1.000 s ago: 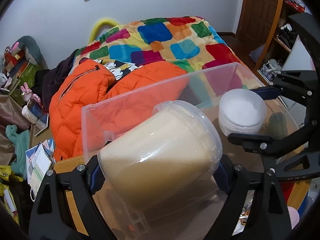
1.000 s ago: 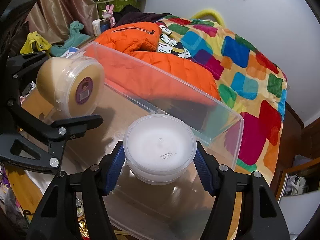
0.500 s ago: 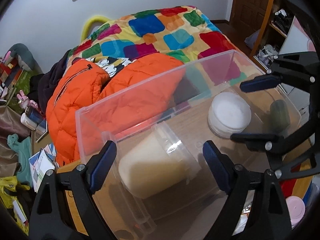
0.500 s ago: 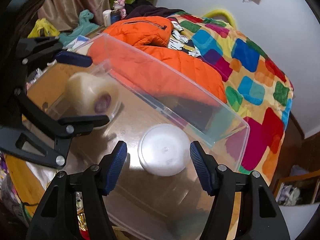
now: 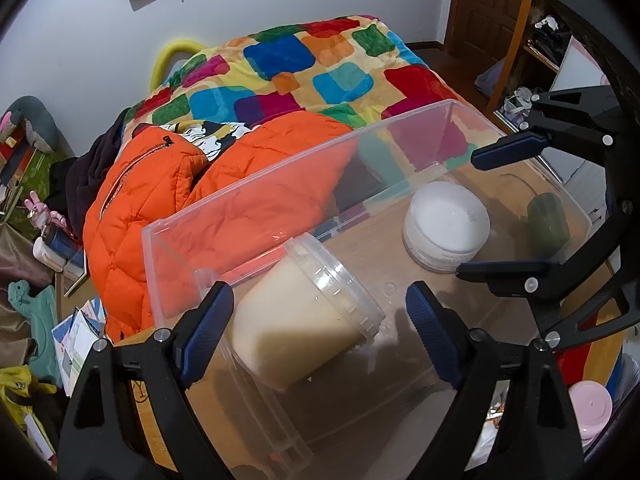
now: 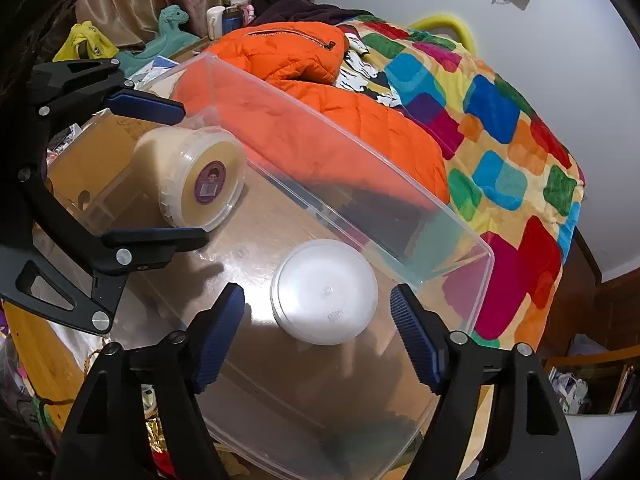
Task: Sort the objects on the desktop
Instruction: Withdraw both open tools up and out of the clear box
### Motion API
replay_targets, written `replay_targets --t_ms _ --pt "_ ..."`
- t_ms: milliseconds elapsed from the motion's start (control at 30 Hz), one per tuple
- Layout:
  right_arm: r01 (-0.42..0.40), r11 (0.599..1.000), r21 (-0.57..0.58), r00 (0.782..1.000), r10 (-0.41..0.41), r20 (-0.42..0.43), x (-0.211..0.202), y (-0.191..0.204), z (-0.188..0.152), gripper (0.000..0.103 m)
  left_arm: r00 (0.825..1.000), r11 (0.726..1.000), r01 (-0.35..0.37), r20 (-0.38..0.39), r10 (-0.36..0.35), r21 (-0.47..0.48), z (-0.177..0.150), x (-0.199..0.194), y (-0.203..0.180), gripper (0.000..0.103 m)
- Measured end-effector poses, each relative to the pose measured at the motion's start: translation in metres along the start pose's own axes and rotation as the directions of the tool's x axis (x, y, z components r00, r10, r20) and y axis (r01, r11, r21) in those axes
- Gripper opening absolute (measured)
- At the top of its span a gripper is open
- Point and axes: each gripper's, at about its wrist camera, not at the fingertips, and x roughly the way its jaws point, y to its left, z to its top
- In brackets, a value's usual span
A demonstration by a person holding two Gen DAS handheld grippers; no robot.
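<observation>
A lived-in home bedroom: bed with patchwork quilt (image 5: 304,64), orange puffer jacket (image 5: 168,200), wooden door (image 5: 484,4).

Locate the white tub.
The white tub sits on the clear bin's floor, between the open right hand-held gripper's fingers, right of the tipped cream tub.

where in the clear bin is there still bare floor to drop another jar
Bare floor lies between the cream tub and the white jar, and along the near wall of the clear bin. It is crowded at the left end, where the tub lies on its side, and near the dark green object by the right end.
</observation>
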Motion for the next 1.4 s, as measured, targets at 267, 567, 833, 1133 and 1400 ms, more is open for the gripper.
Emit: replay_targets --t_ms 267,567,833,1133,1400 --pt "0.050 0.999 -0.021 0.999 -0.050 0.015 -0.014 0.007 -0.005 0.075 1.000 1.000 -0.025 0.002 0.025 0.009 -0.004 -0.007 -0.001 0.089" --pt "0.053 0.998 0.018 0.998 -0.054 0.043 -0.041 0.006 -0.009 0.075 0.997 0.999 -0.052 0.056 0.052 -0.017 -0.002 -0.041 0.005 0.091" --pt "0.073 0.996 0.052 0.991 -0.078 0.106 -0.081 0.011 -0.023 0.075 0.991 0.995 -0.090 0.095 0.093 -0.038 -0.010 -0.077 0.003 0.095" --pt "0.107 0.992 0.071 0.977 -0.118 0.178 -0.122 0.028 -0.047 0.078 0.980 0.988 -0.150 0.128 0.155 -0.046 -0.031 -0.115 -0.008 0.095" --pt "0.126 0.990 0.063 0.967 -0.137 0.214 -0.142 0.045 -0.077 0.079 0.970 0.985 -0.173 0.167 0.175 -0.030 -0.056 -0.145 -0.028 0.097"
